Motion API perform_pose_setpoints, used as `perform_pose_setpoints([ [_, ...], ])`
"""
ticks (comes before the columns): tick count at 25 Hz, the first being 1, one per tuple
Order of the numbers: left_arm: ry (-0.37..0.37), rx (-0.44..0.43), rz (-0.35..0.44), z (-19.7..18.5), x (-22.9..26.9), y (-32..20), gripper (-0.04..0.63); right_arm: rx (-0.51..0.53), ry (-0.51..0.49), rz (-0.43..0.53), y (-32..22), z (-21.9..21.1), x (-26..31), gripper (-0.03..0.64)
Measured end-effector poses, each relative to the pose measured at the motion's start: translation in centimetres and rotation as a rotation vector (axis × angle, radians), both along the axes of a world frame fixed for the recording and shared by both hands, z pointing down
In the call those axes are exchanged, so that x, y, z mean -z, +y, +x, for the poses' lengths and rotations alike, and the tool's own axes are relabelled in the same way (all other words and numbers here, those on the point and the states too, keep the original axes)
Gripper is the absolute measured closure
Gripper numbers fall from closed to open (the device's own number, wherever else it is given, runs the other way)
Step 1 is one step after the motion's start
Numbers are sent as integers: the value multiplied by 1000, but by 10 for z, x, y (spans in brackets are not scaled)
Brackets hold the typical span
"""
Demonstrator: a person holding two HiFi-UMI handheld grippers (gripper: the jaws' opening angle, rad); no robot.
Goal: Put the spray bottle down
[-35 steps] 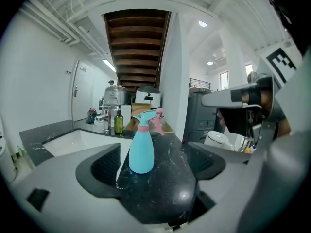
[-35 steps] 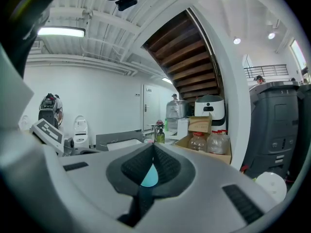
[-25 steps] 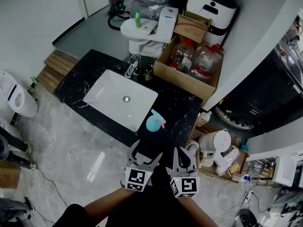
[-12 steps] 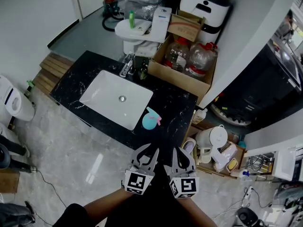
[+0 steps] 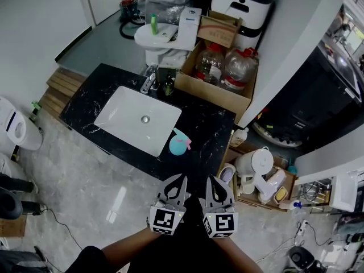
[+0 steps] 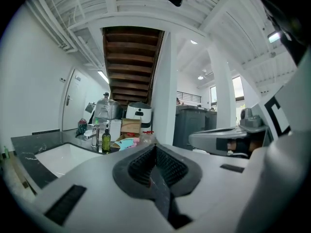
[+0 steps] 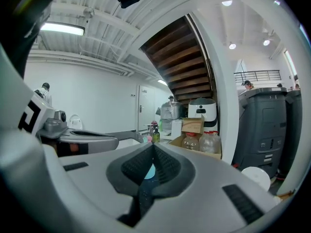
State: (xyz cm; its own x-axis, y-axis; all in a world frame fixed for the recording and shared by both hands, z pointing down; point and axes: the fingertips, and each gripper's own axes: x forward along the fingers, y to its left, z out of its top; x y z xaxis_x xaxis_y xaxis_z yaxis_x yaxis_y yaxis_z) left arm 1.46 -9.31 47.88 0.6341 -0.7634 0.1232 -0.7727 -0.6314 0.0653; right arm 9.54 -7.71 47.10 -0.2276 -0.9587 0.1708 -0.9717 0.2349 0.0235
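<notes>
Both sets of jaws are closed and holding nothing. In the left gripper view, the left gripper point(image 6: 155, 148) has its pads pressed together with nothing between them. The right gripper point(image 7: 152, 147) looks the same in its own view: tips meet, and there's just a bit of teal showing through the gap lower down, which is the bottle way out in front, not something gripped.

In the head view, the left gripper point(image 5: 178, 182) and right gripper point(image 5: 218, 182) sit side by side at the bottom middle of the frame, off the near edge of the table point(image 5: 210, 127).

The spray bottle point(image 5: 178, 143) is on the black table just right of the sink point(image 5: 122, 112), clear of both jaws. It lies pretty much straight up-frame from the left jaws, and up and to the left of the right ones, so the left hand is the nearer one. It looks to be standing, with the pink trigger pointing to the right of the frame, but from this steep angle I can't be sure of its long axis.

So I'd say the put-down is basically done.
</notes>
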Motion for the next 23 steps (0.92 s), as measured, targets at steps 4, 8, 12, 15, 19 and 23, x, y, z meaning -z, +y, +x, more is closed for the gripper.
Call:
perform_pose_setpoints([
  [4,-5,-26,-2,6,-1,1,583,-1,22,46,0,0,12,606],
  [8,-6,-31,-7,9,0,-1,583,-7,21,51,-2,2,13,607],
  [12,-9,-36,-6,8,0,-4,583,-7,31,50,-4,1,15,607],
  [15,-8,-37,-8,6,-2,-5,583,-5,29,43,-4,-2,11,607],
  [19,-12,-33,-13,6,-3,-5,583,10,33,48,-5,-6,12,607],
  [23,-10,-36,-7,6,-3,-6,583,13,35,55,-7,-7,14,607],
])
